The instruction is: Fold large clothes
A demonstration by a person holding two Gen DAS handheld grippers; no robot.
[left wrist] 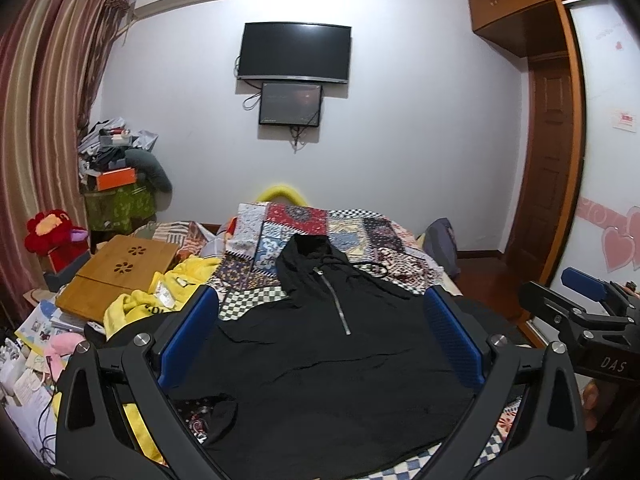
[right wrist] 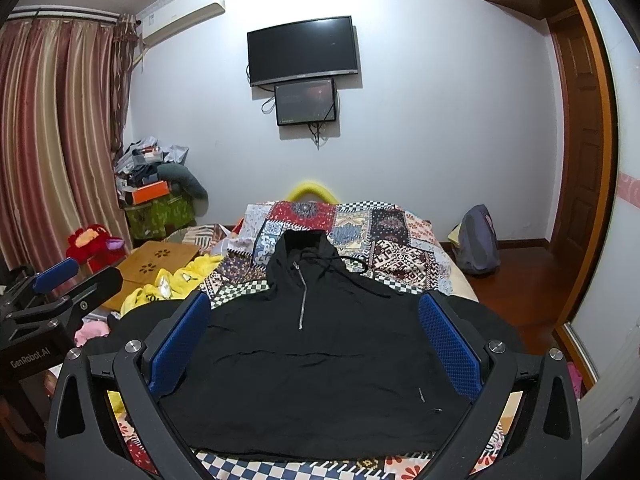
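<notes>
2 grippers hung over the near edge of the bed (right wrist: 460,276), both with jaws spread wide and nothing between the blue pads. In the left wrist view the left gripper (left wrist: 320,328) framed the hoodie (left wrist: 320,368), and the right gripper (left wrist: 580,304) showed at the right edge of that view, its jaws also apart. In the right wrist view the right gripper (right wrist: 316,332) sat over the same garment, with the left gripper (right wrist: 60,284) at the left edge of the view.

The black hoodie lay flat and face up on the quilt (right wrist: 384,240), hem toward the near edge and hood toward the far edge. Its zip (right wrist: 302,296) ran down from the neck and stopped partway down the chest. A drawstring (right wrist: 360,268) trailed off to the right of the hood onto the quilt. The right sleeve reached out toward the right edge of the bed; whether the left sleeve lay straight I could not tell, since the left gripper's finger hid it.

On the left side of the bed a yellow cloth (left wrist: 160,292) was bunched just beside the hoodie, and a wooden tray (left wrist: 116,276) rested beyond it. 2 dark screens (left wrist: 294,52) hung on the far wall.
</notes>
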